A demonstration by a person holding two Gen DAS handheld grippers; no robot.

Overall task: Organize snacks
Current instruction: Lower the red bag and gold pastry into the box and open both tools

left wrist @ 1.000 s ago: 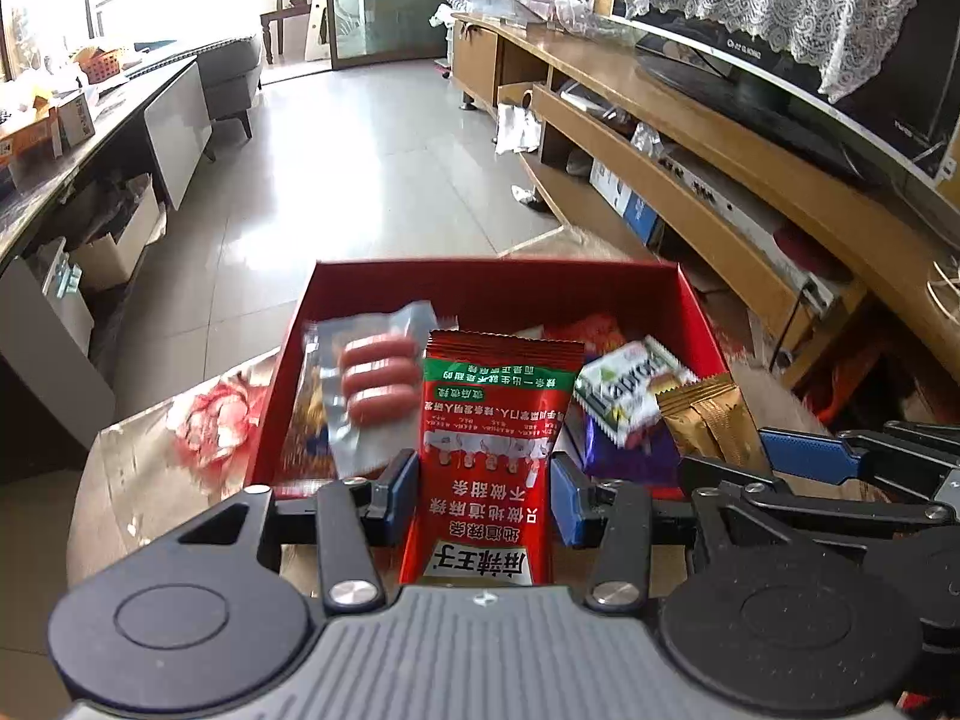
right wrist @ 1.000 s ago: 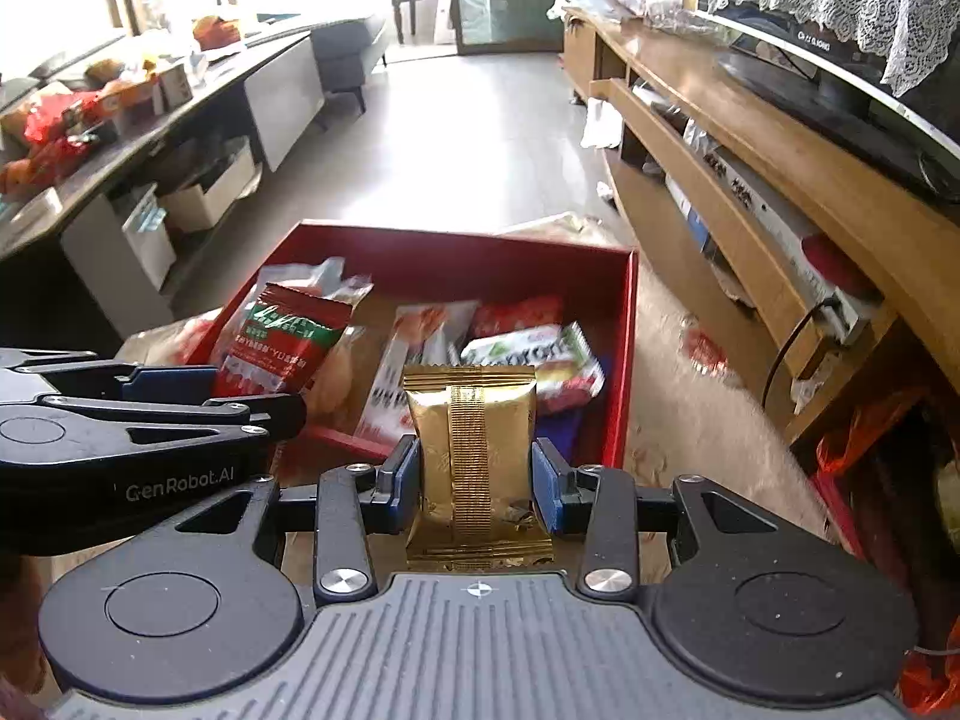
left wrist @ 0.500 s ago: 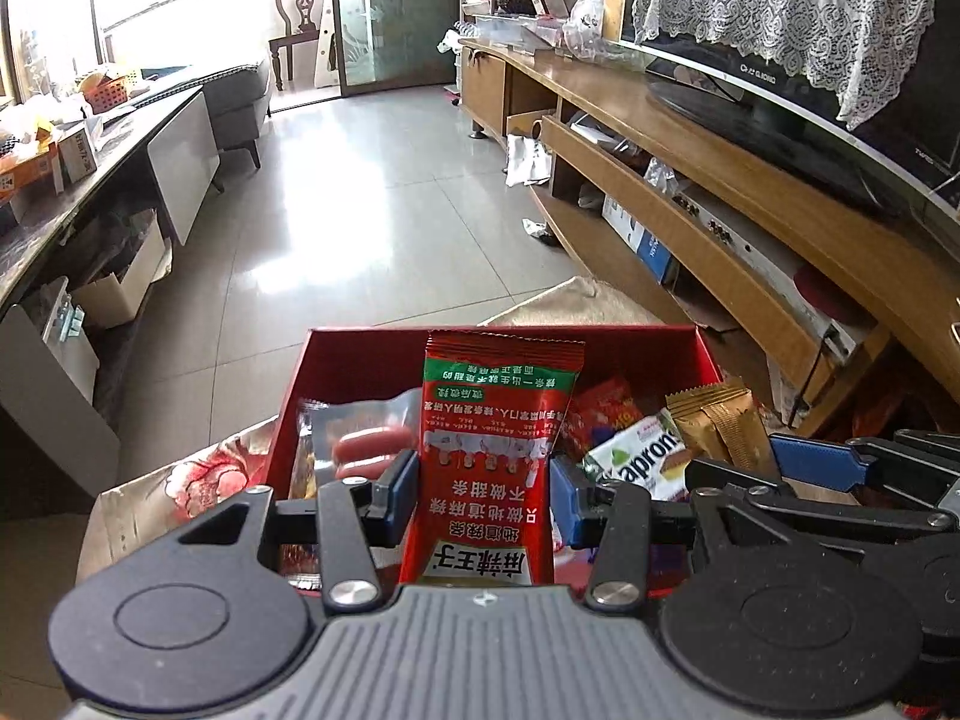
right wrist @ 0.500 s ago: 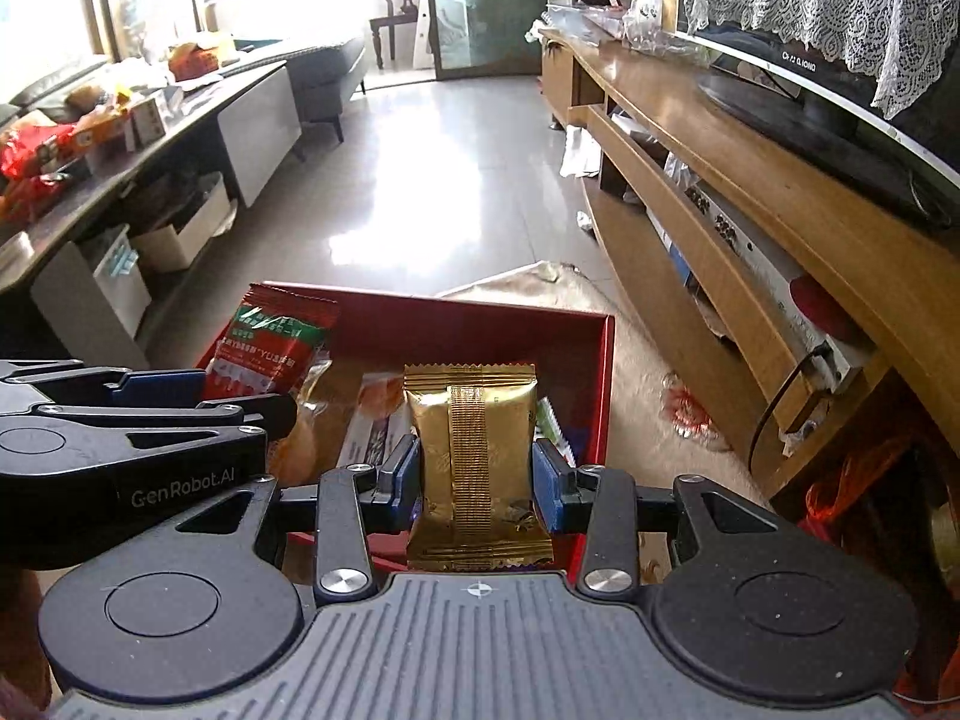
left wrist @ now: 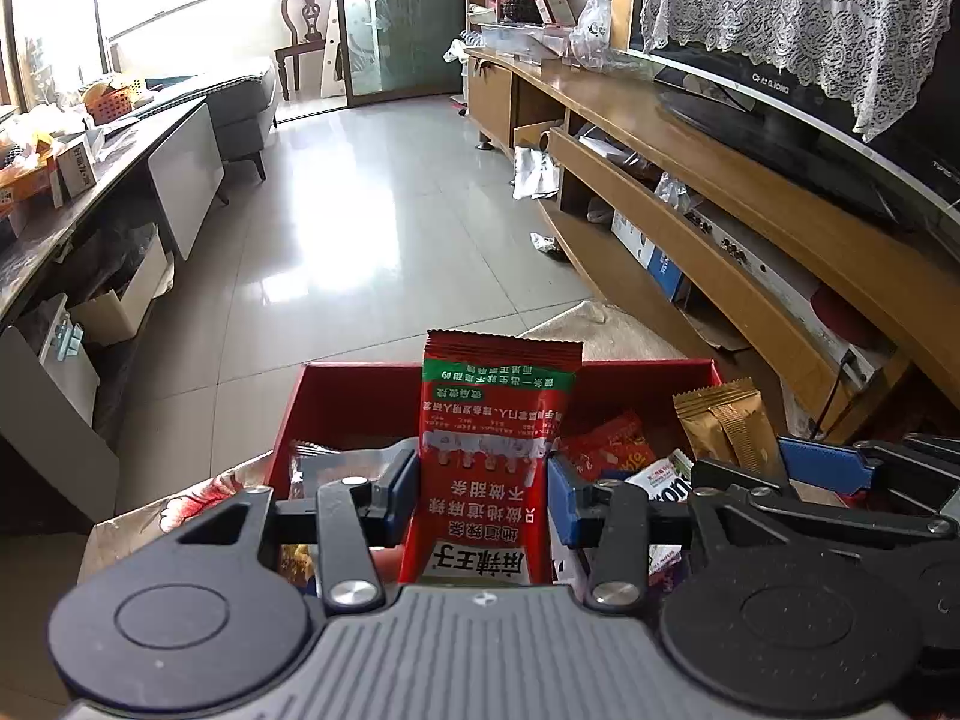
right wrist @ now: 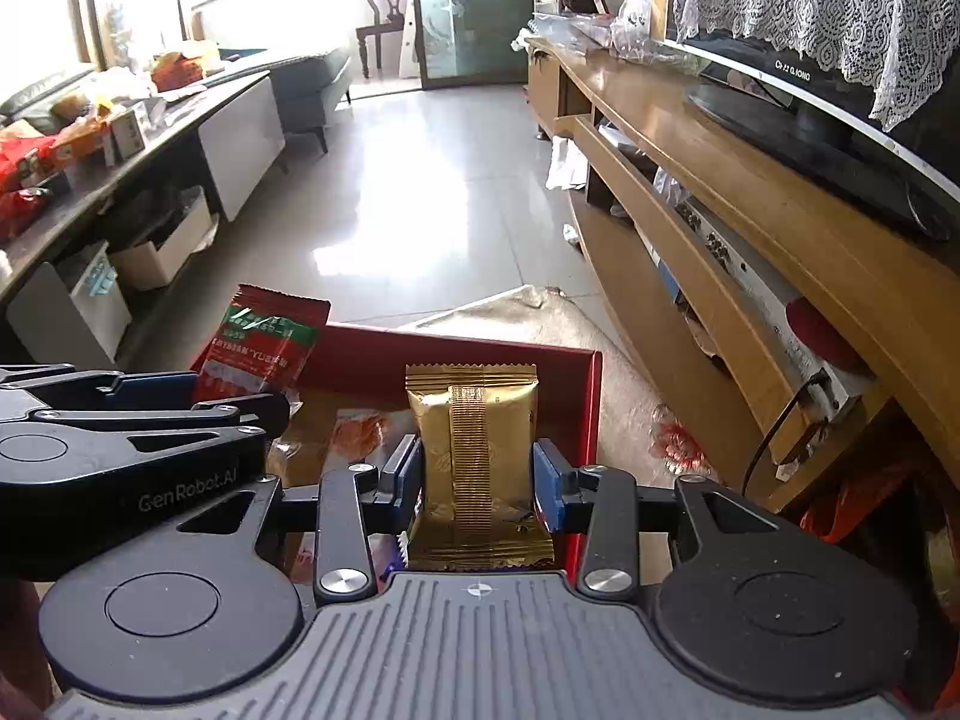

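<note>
Left wrist view: left tongs [left wrist: 483, 495] clamped on red-green foil snack packet [left wrist: 495, 456], right tongs [right wrist: 477, 483] likewise on gold foil packet [right wrist: 474, 456], above red cardboard box [left wrist: 354, 396].

- The red snack packet [left wrist: 495, 450] is glossy printed foil with a crimped top edge.
- Just right of it, the gold packet [right wrist: 474, 456] is shiny metallic film, ribbed down its middle seam.
- Behind both, the red box [left wrist: 354, 396] looks like matt card.
- Each hand-held gripper [left wrist: 483, 495] is matt black plastic with blue pads and bright metal screws.
- Beyond the box, the floor [left wrist: 372, 228] is polished tile, mirror-glossy.
- Right of the box, the TV cabinet [left wrist: 750, 192] is smooth varnished wood.
- Above the cabinet, white lace cloth [left wrist: 798, 18] hangs.
</note>
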